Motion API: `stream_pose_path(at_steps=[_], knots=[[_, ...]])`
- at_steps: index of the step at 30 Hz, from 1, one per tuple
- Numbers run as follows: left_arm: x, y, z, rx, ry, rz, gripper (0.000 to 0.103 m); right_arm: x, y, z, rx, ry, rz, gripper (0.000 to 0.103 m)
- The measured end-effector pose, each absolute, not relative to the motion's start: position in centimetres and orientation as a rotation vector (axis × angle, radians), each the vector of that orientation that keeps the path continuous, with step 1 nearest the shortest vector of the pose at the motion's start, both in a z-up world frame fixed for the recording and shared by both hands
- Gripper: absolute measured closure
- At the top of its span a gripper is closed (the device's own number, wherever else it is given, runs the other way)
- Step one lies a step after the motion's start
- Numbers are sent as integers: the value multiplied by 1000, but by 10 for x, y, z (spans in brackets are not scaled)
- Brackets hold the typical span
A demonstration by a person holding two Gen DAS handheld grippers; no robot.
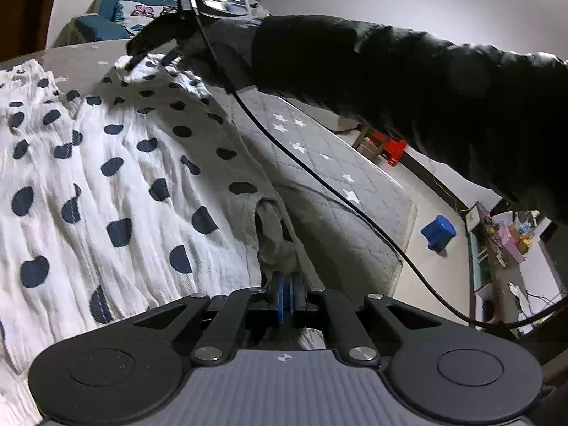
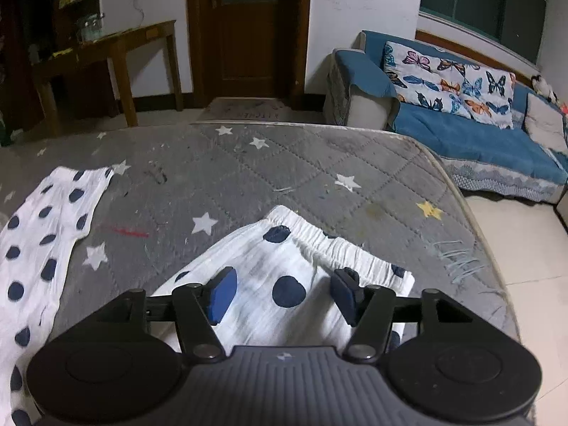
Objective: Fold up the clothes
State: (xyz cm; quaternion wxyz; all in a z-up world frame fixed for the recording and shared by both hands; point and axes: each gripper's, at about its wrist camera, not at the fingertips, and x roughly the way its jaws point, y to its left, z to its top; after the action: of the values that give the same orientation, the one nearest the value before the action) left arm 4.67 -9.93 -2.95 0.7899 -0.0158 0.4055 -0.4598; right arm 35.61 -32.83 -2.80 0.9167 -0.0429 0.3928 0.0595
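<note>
In the left wrist view, the left hand-held gripper [image 1: 286,293] had its blue pads pressed together on a fold of the white polka-dot garment [image 1: 106,184], which spread to the left over the grey star-quilted mattress [image 1: 337,184]. A black sleeve [image 1: 408,81] reached across the upper part of the view to the right hand-held gripper [image 1: 149,44], which sat over the garment's far edge; a black cable [image 1: 319,177] trailed from it across the mattress. A blue object [image 1: 438,232] and a red stool [image 1: 394,151] stood on the floor beyond the mattress edge. In the right wrist view, the right hand-held gripper [image 2: 282,296] stood with its jaws apart above the garment's elastic waistband [image 2: 319,239], the pads [image 2: 222,296] gripping nothing. That part of the polka-dot garment [image 2: 269,277] lay flat on the mattress [image 2: 284,163] near its right edge, and another stretch of the same dotted cloth lay along the left. Behind stood a blue sofa [image 2: 472,142] with a butterfly-print cushion [image 2: 451,81], a dark wooden door [image 2: 248,28] and a wooden side table [image 2: 117,56].
</note>
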Motion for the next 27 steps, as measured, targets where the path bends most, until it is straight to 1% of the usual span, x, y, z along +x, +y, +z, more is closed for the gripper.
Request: stream_pose_path(at_steps=[2, 6, 7, 11, 17, 21, 22, 27], knots=[[45, -97, -26, -34, 858, -975, 97, 344, -329, -24, -100, 808, 134, 44], [41, -85, -10, -28, 797, -929, 87, 309, -328, -12, -120, 807, 196, 43], [40, -81, -6, -25, 777, -909, 86, 298, -328, -9, -130, 808, 215, 43], [52, -60, 6, -41, 723, -789, 86, 250, -322, 1, -135, 813, 315, 43], [79, -22, 8, -39, 720, -515, 86, 178, -309, 5, -133, 816, 441, 43], [92, 2, -1, -37, 749, -383, 86, 138, -300, 3, -119, 807, 506, 43], [93, 8, -4, -39, 757, -366, 88, 129, -297, 3, -125, 803, 519, 43], [91, 24, -18, -39, 771, -324, 87, 90, -285, -4, -187, 773, 562, 43]])
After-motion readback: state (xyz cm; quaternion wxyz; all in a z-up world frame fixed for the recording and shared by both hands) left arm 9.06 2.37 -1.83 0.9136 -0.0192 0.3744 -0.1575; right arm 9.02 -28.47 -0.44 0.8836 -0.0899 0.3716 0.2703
